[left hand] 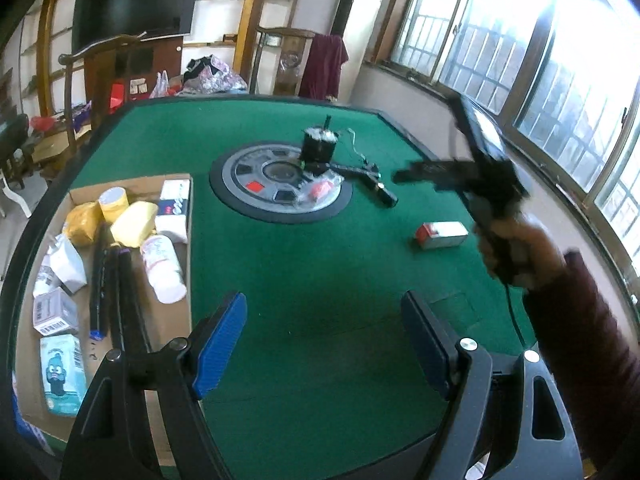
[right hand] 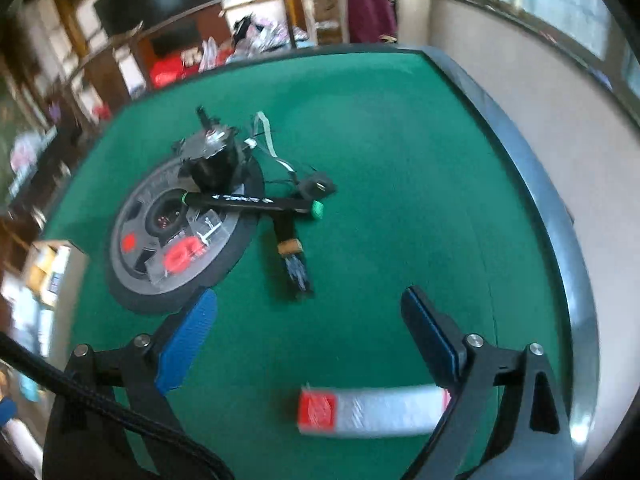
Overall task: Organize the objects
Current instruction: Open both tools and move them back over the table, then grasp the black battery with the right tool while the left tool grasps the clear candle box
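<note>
two spread, empty grippers over a green table, a red-and-white box lying loose on the felt.

the left gripper (left hand: 324, 344) stands with jaws wide and nothing between them; only its view shows the cardboard box (left hand: 176, 320) off to its left, packed with yellow packets (left hand: 134, 222), a white bottle (left hand: 163, 268) and small cartons, and the person's right hand (left hand: 516, 248) ahead on its right. the right gripper (right hand: 310, 344) is likewise spread and empty, and its blurred view alone shows the red-and-white box (right hand: 372, 412) close below its fingers, slightly right. ahead of both sit a round grey disc (right hand: 176, 236), a black motor (right hand: 212, 160) and a black tool (right hand: 256, 202). the green table (left hand: 280, 256) has a dark rim; windows stand to the right, a dark screen (left hand: 136, 4) to the far left.
</note>
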A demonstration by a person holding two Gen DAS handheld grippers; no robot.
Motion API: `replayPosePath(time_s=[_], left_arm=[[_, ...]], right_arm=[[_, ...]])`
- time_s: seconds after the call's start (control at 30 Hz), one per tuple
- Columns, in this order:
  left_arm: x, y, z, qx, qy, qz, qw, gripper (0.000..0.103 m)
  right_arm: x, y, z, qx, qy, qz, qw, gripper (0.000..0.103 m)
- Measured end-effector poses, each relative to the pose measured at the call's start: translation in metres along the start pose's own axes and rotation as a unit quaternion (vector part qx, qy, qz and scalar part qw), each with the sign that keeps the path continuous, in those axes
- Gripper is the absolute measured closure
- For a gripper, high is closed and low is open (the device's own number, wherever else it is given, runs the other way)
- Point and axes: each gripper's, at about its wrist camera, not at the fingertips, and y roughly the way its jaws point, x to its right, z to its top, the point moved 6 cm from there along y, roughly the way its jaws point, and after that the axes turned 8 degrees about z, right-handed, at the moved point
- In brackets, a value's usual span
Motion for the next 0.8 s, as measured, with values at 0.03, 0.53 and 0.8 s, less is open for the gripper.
replayPosePath(time_s=[0.03,0.53,0.8], left_arm=[[0.0,0.002,-0.001,-0.004,0.001,0.001,1.0,0.029],[0.011,0.072,0.071,0.002,0.086,0.039,0.9955,0.029],[0.044,0.172,0.094,-0.031,0.159,0.049,0.9856,0.029]], right_arm=[[-0.005,0.009,0.005,-0.011,-0.011,-0.013,1.0,0.012],[0.003,0.048,-0.007,-0.066,-0.008,-0.01,0.998,0.088],[0.03,0.006,-0.058,-0.042,0.067,0.07,0.994,0.088]])
